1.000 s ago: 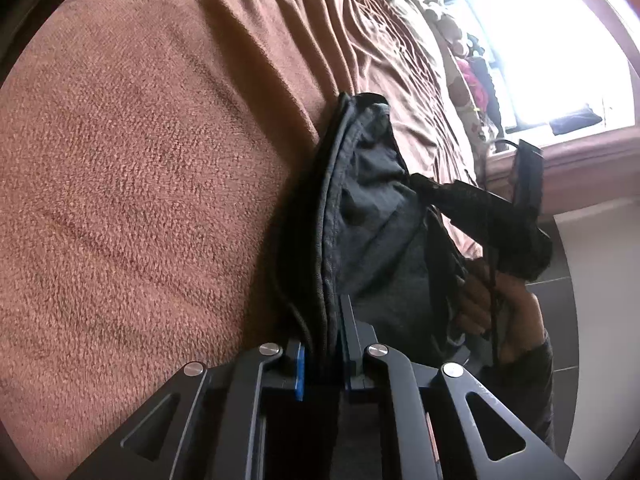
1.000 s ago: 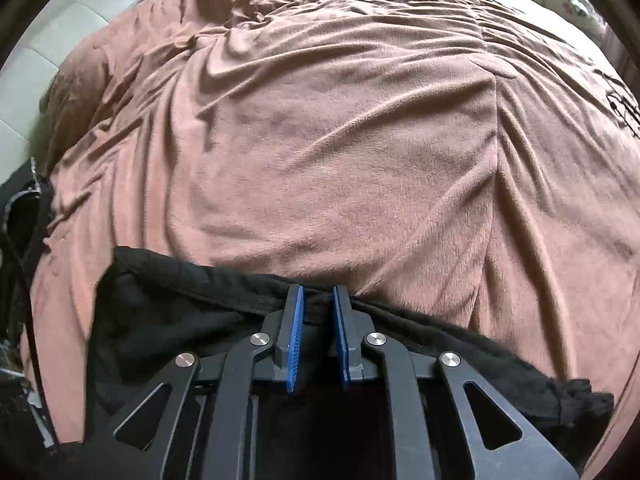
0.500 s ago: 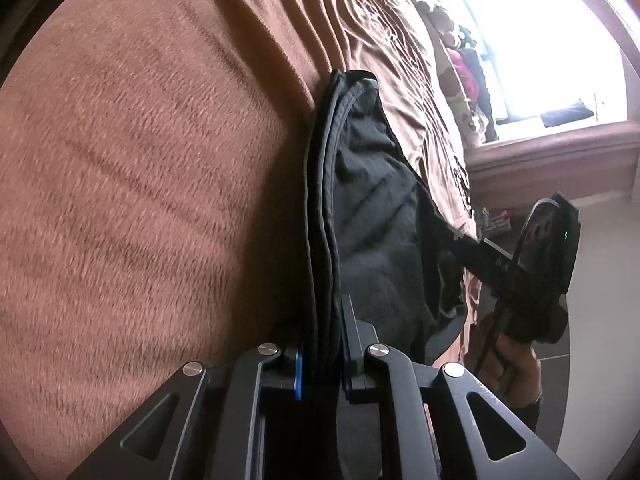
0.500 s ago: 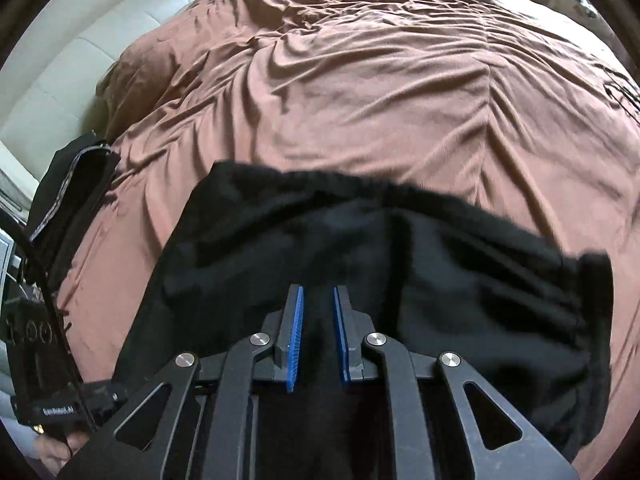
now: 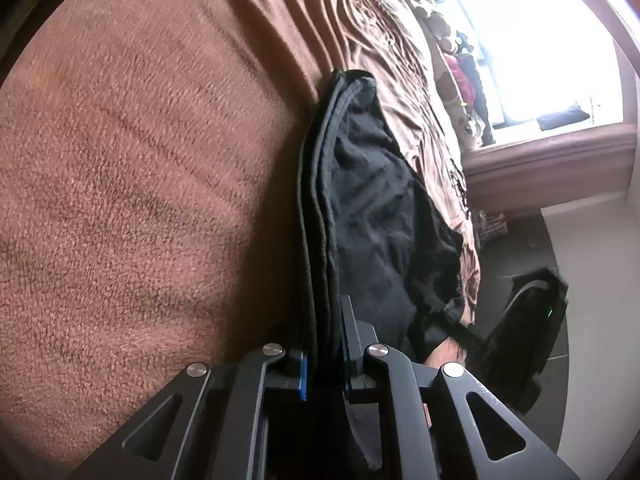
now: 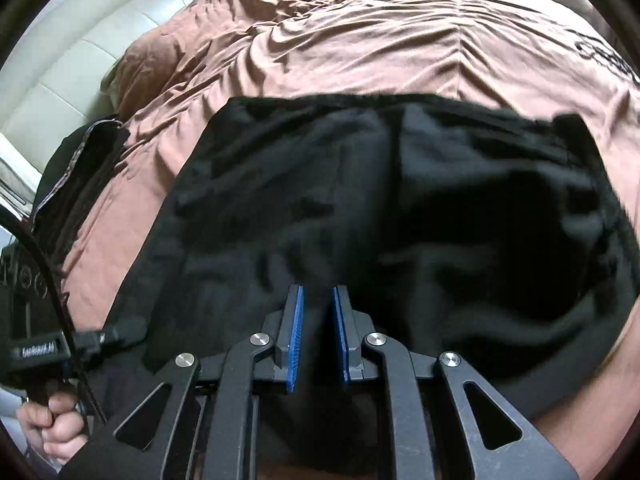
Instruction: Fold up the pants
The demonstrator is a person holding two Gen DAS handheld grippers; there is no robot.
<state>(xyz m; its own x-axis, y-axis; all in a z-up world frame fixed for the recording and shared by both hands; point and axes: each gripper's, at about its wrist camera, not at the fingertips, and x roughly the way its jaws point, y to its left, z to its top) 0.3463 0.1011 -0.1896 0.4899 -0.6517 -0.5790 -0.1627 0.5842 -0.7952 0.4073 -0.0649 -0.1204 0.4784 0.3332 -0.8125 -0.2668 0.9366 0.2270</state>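
Black pants point(image 6: 360, 208) lie folded on a brown blanket point(image 6: 360, 52) on the bed. In the left wrist view the pants point(image 5: 372, 200) show edge-on, with stacked layers. My left gripper point(image 5: 323, 336) is shut on the near edge of the pants. My right gripper point(image 6: 317, 312) hovers just over the near part of the pants; its blue pads point(image 6: 295, 332) stand a narrow gap apart with no cloth between them. The left gripper's body and the hand on it show at the lower left of the right wrist view point(image 6: 40, 356).
A white padded headboard point(image 6: 80, 52) stands at the far left of the bed. A bright window point(image 5: 540, 60) with a brown sill and hanging clothes lies past the bed's far side. Dark tiled floor point(image 5: 516, 248) runs beside the bed.
The right gripper has let go of the pants' edge and drawn back, so the folded pants now lie spread before it. The left gripper stays clamped on the edge.
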